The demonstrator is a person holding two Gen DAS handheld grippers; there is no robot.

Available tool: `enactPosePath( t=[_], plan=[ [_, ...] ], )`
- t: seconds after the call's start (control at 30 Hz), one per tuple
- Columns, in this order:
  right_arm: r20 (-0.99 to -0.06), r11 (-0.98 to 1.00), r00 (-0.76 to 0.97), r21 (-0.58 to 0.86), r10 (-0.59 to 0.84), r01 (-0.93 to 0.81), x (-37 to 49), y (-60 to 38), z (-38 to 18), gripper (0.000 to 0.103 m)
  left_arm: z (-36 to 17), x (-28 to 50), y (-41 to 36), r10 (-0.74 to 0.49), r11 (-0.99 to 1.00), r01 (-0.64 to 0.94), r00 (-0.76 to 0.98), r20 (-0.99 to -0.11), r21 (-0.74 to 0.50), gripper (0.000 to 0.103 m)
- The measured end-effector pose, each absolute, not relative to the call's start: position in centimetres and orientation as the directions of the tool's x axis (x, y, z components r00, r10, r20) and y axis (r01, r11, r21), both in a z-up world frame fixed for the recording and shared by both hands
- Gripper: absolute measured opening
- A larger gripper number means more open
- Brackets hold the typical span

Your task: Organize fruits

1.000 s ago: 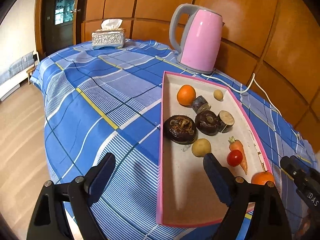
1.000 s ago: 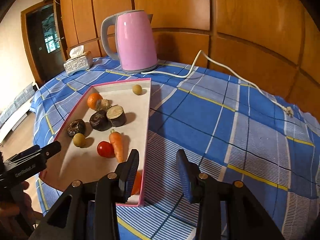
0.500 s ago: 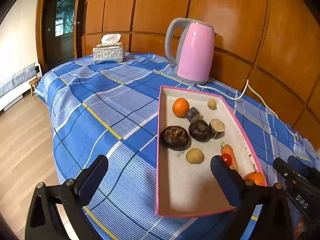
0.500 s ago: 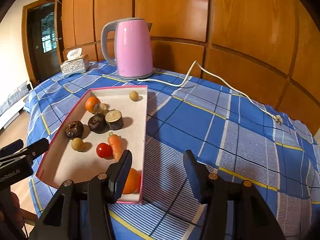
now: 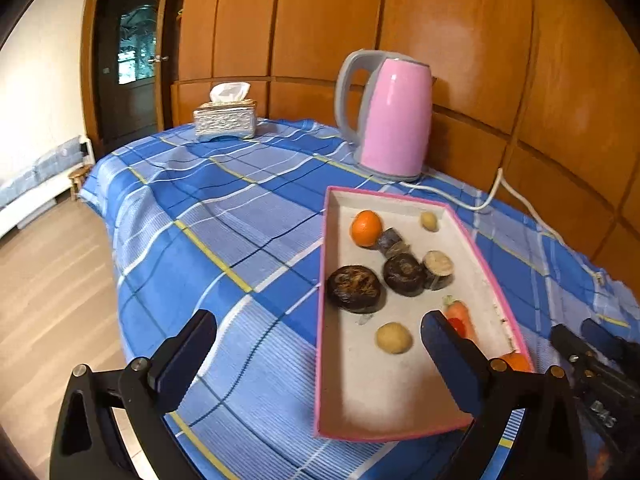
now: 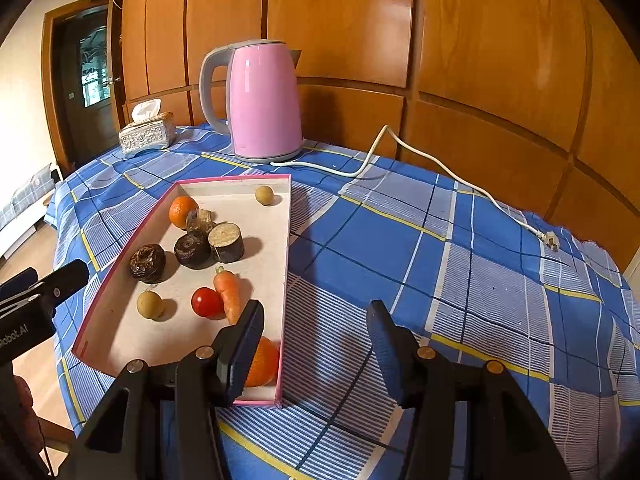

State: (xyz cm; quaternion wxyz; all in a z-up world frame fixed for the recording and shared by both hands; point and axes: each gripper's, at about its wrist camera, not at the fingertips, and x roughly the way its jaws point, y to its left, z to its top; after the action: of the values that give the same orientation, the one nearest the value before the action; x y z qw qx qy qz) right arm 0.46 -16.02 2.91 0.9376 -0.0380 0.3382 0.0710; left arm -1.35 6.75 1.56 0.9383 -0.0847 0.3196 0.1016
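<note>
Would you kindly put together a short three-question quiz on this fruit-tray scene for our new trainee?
1. True or false: the pink kettle stands inside the pink-rimmed tray.
2. Multiple choice: what lies right against the cherry tomato? A) the tissue box B) the carrot C) the white plug
3. Fill in: the left hand-held gripper and the right hand-held gripper each hold ____.

Key
1. False; it stands on the blue checked cloth beyond the tray.
2. B
3. Nothing; both are open, with no fruit between the jaws.
</note>
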Motion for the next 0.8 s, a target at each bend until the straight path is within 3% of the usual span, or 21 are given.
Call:
enactPosePath(
  t=[0.8],
  plan=[
    [-0.644, 0.988, 0.758, -0.021, 0.106, -0.155, 0.53, -16.09, 2.81, 0.054, 1.4, -1.46, 6.46, 0.145, 0.966, -0.246, 0.775, -0.615, -0.082, 0.103]
  ],
)
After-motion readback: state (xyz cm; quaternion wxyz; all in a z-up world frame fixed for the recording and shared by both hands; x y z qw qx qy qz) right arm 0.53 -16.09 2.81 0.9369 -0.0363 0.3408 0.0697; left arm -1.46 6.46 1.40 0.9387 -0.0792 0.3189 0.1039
